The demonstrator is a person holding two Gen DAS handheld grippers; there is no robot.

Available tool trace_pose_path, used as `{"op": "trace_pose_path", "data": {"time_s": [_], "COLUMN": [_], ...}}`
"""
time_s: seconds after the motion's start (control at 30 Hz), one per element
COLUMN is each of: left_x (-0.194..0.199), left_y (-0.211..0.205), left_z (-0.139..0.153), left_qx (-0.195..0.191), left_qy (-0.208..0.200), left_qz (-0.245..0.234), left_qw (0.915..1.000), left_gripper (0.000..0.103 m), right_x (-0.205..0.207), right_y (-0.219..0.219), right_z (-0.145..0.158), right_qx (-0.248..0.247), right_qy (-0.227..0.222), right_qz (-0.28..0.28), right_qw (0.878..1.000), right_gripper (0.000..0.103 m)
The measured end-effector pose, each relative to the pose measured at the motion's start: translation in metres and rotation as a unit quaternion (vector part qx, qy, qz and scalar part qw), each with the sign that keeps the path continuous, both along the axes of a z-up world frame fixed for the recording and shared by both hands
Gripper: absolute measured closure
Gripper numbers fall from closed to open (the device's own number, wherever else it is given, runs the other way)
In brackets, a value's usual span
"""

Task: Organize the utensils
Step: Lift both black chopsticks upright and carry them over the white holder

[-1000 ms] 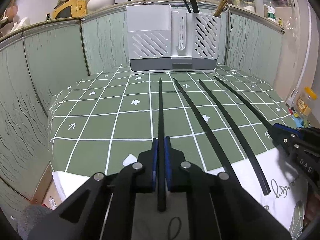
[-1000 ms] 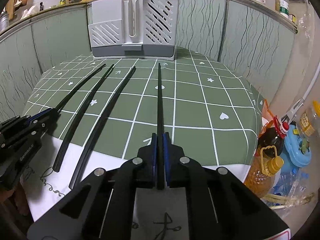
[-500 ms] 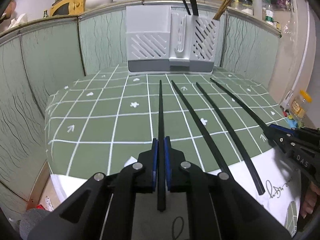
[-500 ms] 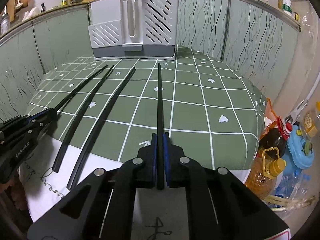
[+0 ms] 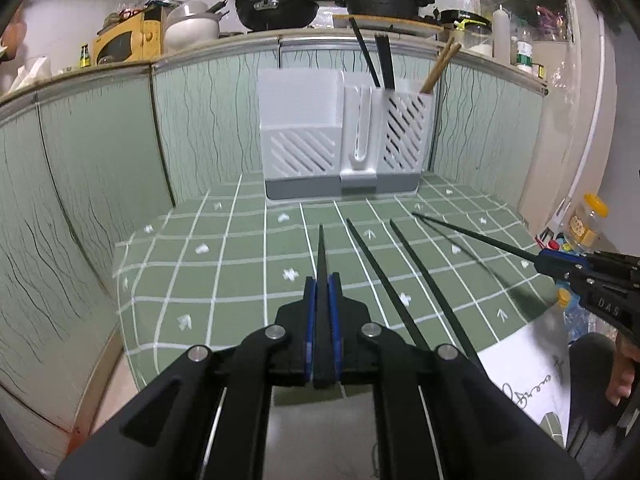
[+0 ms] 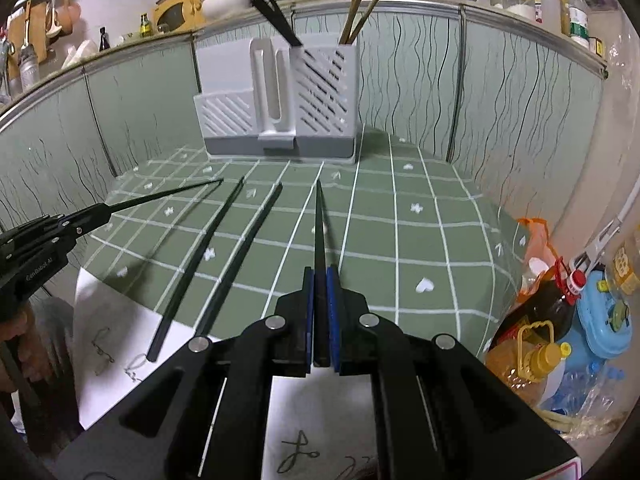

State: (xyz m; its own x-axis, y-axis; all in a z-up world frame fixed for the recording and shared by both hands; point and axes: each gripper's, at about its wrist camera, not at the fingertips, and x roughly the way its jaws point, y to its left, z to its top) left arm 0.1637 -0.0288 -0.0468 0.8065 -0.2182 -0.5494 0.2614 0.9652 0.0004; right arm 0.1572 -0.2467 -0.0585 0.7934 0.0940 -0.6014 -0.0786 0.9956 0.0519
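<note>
Left-hand chopstick (image 5: 321,256): black, clamped between the blue pads of the left gripper (image 5: 322,320), tip aimed at the utensil holder (image 5: 344,140) and clear of the cloth. Right-hand chopstick (image 6: 319,232): same kind, pinched the same way in the right gripper (image 6: 320,312), its tip also pointing toward the holder. Jaws of both grippers are together on their sticks, no gap visible

Two loose chopsticks (image 6: 216,264) lie flat on the green checked tablecloth (image 6: 420,248), side by side between the two held ones, far ends toward the holder, near ends over a white sheet (image 6: 112,320) at the table edge

Holder stands at the back of the table against the green wall panels. Its slotted compartment, on the right as seen from the left wrist, already holds black utensils (image 5: 376,60) and wooden chopsticks (image 5: 438,66); the wide left compartment looks empty from here, inside not visible

Step, as judged: carry phase, one stick per hand, both off the table, none delivered yet

Next move calls for: lifting each tip above the holder's rim, tilting the stick toward upright over the slotted compartment, then opening. Risk: the long stick pivoting in a narrow pinch; the two sticks crossing on approach
</note>
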Motion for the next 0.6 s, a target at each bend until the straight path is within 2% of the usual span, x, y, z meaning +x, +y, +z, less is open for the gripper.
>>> {"op": "trace_pose_path", "data": {"time_s": [0.3,0.6], "left_x": [0.013,0.017], "left_y": [0.013,0.01], "left_z": [0.04,0.074], "left_qx": [-0.014,-0.023], "left_qy": [-0.017,-0.034], "left_qz": [-0.005,-0.02], "left_qw": [0.9997,0.999], "left_gripper": [0.095,0.095], "right_x": [0.007,0.007], "right_y": [-0.013,-0.017], "right_z": [0.043,0.08], "right_qx": [0.022,0.022], "right_qy": [-0.028,-0.058], "right_qz": [0.013,0.02], "right_qw": [0.999,0.998], "right_gripper": [0.097,0.097]}}
